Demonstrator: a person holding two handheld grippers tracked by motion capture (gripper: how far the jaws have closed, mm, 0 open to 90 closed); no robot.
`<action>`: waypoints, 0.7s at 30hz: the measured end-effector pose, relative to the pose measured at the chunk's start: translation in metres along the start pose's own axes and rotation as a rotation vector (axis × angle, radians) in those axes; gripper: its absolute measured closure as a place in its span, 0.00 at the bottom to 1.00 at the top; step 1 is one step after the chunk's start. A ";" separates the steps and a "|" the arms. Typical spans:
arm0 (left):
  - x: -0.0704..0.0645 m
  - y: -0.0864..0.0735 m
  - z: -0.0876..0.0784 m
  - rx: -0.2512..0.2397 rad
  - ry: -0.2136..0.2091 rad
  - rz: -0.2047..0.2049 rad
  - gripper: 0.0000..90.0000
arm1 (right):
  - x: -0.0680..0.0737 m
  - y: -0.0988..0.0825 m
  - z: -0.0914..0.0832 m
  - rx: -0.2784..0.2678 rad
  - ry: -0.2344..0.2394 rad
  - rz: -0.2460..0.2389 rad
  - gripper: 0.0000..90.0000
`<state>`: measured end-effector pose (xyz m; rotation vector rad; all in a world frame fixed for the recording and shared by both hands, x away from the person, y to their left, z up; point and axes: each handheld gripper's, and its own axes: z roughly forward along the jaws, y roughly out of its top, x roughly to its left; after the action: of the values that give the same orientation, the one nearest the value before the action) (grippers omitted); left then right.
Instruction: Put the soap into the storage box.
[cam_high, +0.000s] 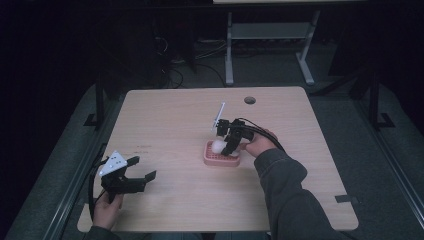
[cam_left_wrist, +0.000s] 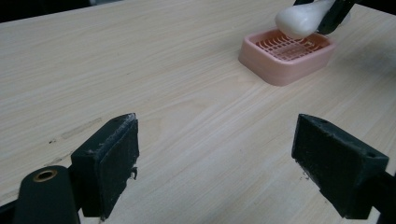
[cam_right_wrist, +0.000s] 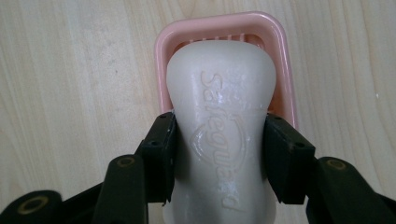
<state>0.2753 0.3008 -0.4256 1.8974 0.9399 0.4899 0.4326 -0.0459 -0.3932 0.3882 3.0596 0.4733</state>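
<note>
Wooden table (cam_high: 165, 125), right gripper (cam_high: 226, 145) clamping soap (cam_right_wrist: 219, 130), seemingly above pink dish (cam_right_wrist: 163, 42)

The high view is looking forward and down from above the person's side, taking in the whole tabletop (cam_high: 165, 115) from well off. The left gripper view is riding low over the wood and facing across it toward the pink soap dish (cam_left_wrist: 285, 65), which is also appearing mid-table in the high view. The right gripper view is pointing nearly straight down, sitting very close over that same dish.
</note>
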 end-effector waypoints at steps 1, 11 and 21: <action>0.000 0.000 0.000 -0.001 0.000 0.000 0.16 | 0.000 0.000 0.001 0.003 0.002 0.004 0.54; 0.000 0.000 0.000 0.001 -0.001 0.003 0.16 | -0.004 0.006 0.013 0.016 0.012 0.004 0.54; 0.000 0.000 0.000 -0.004 -0.002 -0.004 0.16 | -0.005 0.008 0.022 0.032 0.016 -0.001 0.54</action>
<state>0.2755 0.3010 -0.4255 1.8916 0.9412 0.4874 0.4409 -0.0333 -0.4118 0.3853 3.0860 0.4305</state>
